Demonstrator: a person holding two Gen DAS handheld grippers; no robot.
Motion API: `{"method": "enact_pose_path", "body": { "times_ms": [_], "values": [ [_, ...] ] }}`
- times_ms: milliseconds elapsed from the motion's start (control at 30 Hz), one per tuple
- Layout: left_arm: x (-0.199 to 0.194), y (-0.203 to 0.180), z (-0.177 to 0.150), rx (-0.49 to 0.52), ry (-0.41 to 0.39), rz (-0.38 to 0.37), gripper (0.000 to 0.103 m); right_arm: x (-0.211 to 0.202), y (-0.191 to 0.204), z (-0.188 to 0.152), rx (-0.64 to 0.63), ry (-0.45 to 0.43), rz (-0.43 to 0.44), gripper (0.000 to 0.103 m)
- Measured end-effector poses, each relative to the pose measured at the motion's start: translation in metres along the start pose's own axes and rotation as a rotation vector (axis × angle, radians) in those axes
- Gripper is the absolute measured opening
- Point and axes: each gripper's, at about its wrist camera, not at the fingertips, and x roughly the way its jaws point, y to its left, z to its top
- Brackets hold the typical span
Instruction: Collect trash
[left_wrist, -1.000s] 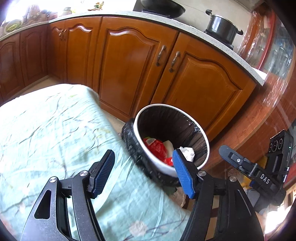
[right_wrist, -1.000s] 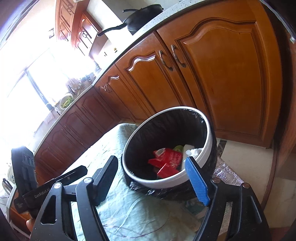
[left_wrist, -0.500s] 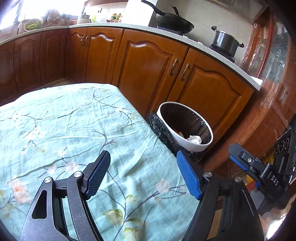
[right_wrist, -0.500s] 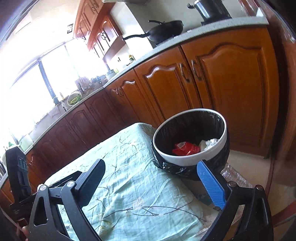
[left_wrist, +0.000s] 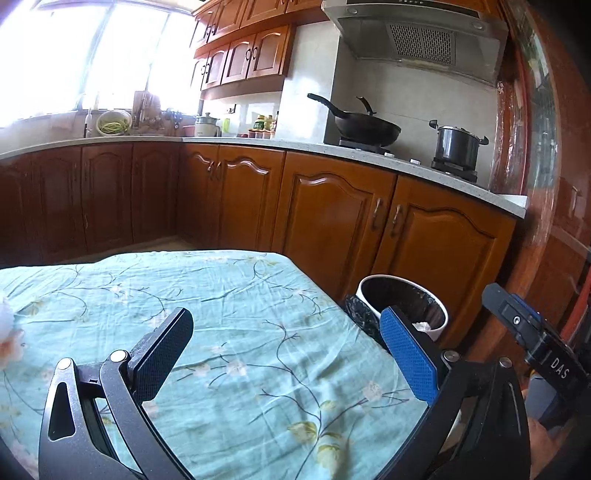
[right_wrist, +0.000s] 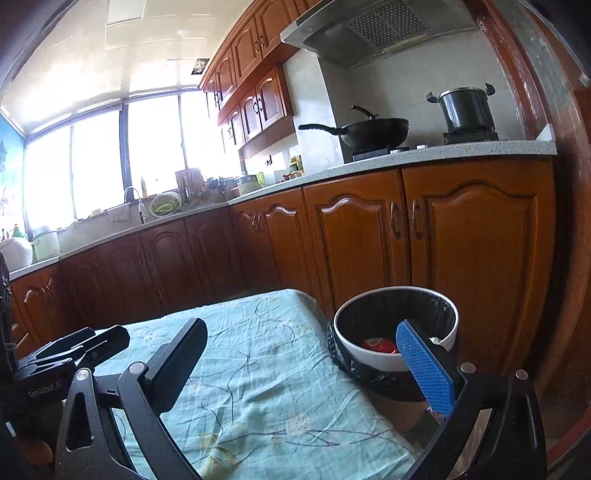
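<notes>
Both tongs pulled back, empty — trash bin (right_wrist: 395, 360) front-right.

Both wrist views look level across the cloth-covered surface (left_wrist: 240, 332) toward the kitchen cabinets. The left view sits further left, with the trash bin (left_wrist: 402, 295) low at its right; the right view rides nearer the bin (right_wrist: 373, 360). Both share the surface, bin and the wok (left_wrist: 365, 129).
</notes>
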Motion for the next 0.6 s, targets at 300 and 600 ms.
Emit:
{"method": "enact_pose_path", "body": {
  "times_ms": [300, 600],
  "values": [
    [-0.001, 0.004, -0.029, 0.045, 0.022, 0.063, 0.103, 0.004, -0.001, -0.024, -0.003, 0.039, 0.001, 0.103],
    [-0.009, 0.004, -0.033, 0.059, -0.002, 0.108, 0.103, 0.004, -0.005, -0.026, 0.011, 0.044, 0.005, 0.103]
  ]
}}
